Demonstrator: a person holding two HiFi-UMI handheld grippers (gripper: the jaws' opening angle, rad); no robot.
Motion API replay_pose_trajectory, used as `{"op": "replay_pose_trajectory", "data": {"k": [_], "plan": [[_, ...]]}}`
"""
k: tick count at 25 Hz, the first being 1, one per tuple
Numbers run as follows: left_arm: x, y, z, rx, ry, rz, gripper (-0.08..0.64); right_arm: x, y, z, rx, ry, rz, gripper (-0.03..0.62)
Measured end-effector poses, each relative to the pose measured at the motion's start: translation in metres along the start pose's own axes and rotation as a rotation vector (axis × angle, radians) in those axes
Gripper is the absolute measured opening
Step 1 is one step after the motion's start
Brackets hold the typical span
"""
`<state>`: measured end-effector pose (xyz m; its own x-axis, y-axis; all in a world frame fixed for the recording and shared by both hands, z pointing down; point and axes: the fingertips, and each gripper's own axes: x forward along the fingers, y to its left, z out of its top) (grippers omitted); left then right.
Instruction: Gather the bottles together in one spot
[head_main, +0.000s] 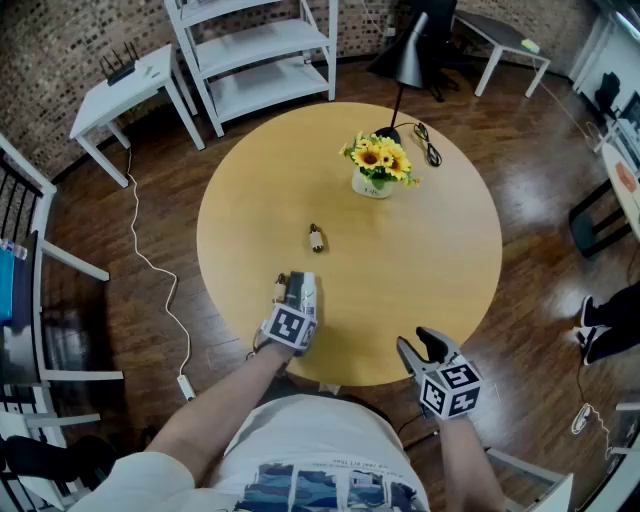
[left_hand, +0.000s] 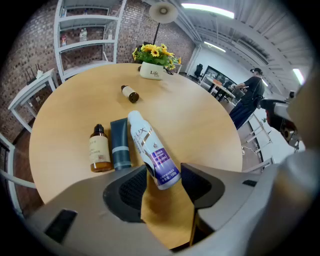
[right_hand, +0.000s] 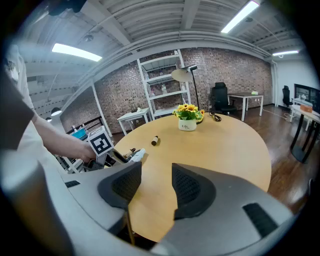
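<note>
- Three containers lie side by side close to the near-left edge of the desk. From the left they are an amber bottle with a black cap and pale label, a dark tube with a light band just beside it, and a white bottle with a purple label. The white bottle is angled, with its base toward the left tool.
- Left tool: it points steeply down with its jaws spread wide, and the white bottle's base lies between them. A gap shows at the right-hand pad, so the bottle looks unclamped and resting on the desk.
- Risk here, as I judge it: the white bottle is round and on its side. A pad catching it as the tool lifts away could roll it toward the desk's edge, or push the dark tube and amber bottle out of their row.
- Farther in, well apart from the group, a small brown bottle lies on its side between the group and the sunflower pot. It appears to be the one not yet gathered.
- Risk there: the small brown bottle is short and round, so an off-centre pinch could squirt it out or set it rolling. A long reach past it might also brush the sunflower pot.
- Right tool: its jaws stand partly apart with nothing between them. It hovers by the desk's near-right edge, well away from every bottle.
</note>
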<state>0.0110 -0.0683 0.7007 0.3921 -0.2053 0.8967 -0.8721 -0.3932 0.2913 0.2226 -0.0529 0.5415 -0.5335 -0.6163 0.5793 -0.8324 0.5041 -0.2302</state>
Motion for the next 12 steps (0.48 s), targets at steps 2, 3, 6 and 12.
{"op": "replay_pose_trajectory", "data": {"k": [2,3,6,12], "plan": [[0.004,0.005,0.008,0.017,-0.007,0.012,0.222,0.005,0.0,-0.001,-0.001,0.009,0.009,0.214],[0.007,0.005,0.012,0.018,-0.011,0.006,0.224,0.007,0.0,-0.002,-0.003,0.014,0.014,0.214],[0.014,0.0,0.017,-0.008,0.006,-0.034,0.22,0.013,0.0,-0.001,-0.008,0.024,0.032,0.215],[0.016,-0.01,0.019,0.05,-0.004,-0.045,0.189,0.025,0.0,0.003,0.005,0.028,0.069,0.214]]}}
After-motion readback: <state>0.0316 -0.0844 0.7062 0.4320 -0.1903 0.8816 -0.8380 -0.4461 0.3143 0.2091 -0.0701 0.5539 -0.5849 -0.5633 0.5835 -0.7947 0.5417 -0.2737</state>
